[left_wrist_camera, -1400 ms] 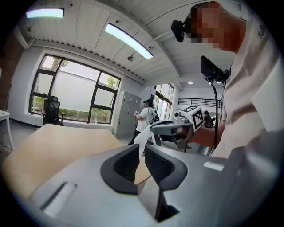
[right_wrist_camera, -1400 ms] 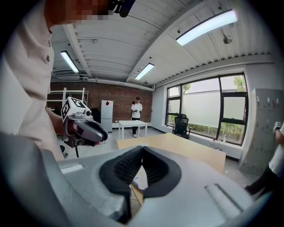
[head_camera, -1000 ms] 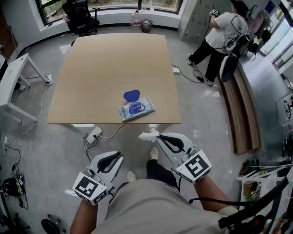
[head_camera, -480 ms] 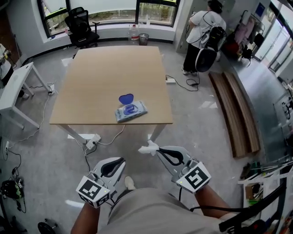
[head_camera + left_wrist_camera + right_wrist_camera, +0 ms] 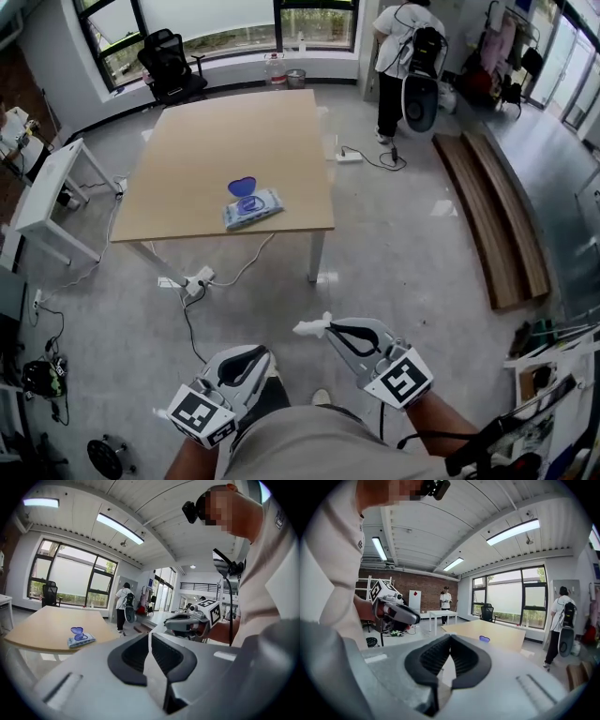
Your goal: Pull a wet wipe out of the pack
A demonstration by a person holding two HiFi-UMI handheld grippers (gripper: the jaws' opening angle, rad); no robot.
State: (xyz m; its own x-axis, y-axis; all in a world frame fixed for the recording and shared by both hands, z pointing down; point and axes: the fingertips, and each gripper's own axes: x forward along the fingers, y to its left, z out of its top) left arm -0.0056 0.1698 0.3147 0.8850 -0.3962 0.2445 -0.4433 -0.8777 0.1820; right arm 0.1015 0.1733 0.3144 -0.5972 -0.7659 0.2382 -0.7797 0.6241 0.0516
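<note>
Left gripper (image 5: 263,353): held low in front of the torso, pointing forward. Its fingers (image 5: 125,660) are pressed together with nothing between them.
Right gripper (image 5: 328,327): slightly further forward than the left, also pointing ahead. It's clamped on a white wipe (image 5: 307,328) that sticks out past the tips.
Left forearm (image 5: 181,459) and right forearm (image 5: 441,424) are both tucked in close to the body.
</note>
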